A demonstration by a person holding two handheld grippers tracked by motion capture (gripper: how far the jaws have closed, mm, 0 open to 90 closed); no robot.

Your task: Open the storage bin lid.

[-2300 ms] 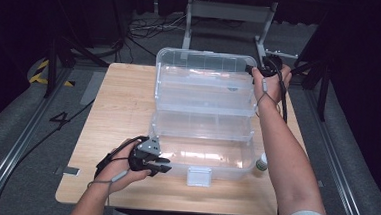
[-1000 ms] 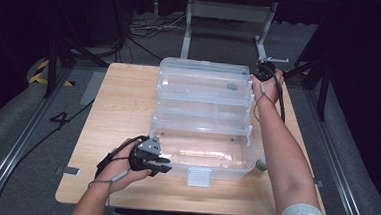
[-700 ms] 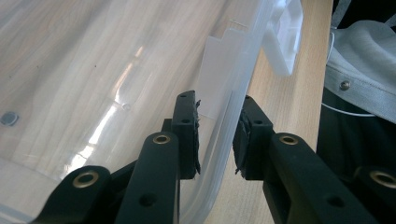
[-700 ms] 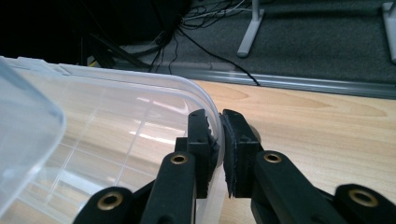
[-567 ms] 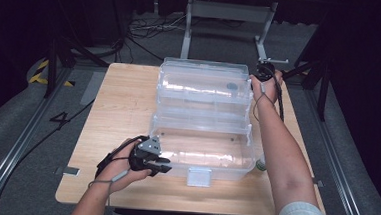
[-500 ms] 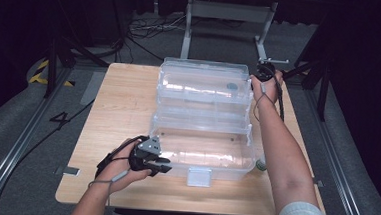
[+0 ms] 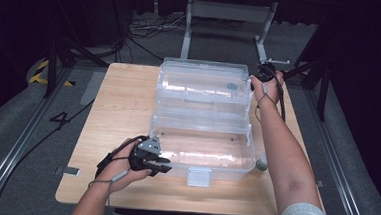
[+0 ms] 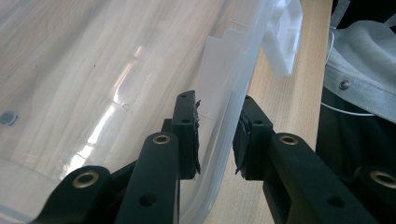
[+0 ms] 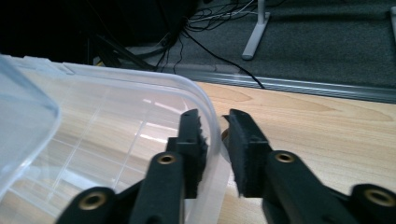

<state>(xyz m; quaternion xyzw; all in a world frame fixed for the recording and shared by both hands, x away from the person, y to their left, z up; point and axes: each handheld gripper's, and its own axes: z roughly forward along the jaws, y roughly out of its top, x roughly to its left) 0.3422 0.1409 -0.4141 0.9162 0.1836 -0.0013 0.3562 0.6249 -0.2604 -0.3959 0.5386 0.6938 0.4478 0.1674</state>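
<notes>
A clear plastic box [image 7: 205, 164] stands on the wooden table [image 7: 123, 108], and its hinged lid [image 7: 200, 83] is tilted up at the back. My left gripper [image 7: 162, 166] sits at the box's front left corner. In the left gripper view it [image 8: 217, 140] is shut on the box's rim [image 8: 226, 112], one pad inside and one outside. My right gripper [image 7: 258, 77] is at the lid's far right corner. Its jaws [image 9: 215, 144] have just been opening. The lid's rim [image 9: 140, 77] still runs between them, with a gap at the outer pad.
A white latch [image 7: 198, 177] hangs at the middle of the box's front wall. A small green and white object [image 7: 261, 164] lies on the table by the box's right side. Cables and a metal stand [image 7: 229, 12] are on the floor behind the table.
Since the earliest frame the lid has swung up from lying flat behind the box to a raised tilt, with the right hand following it. The left hand has kept still.
</notes>
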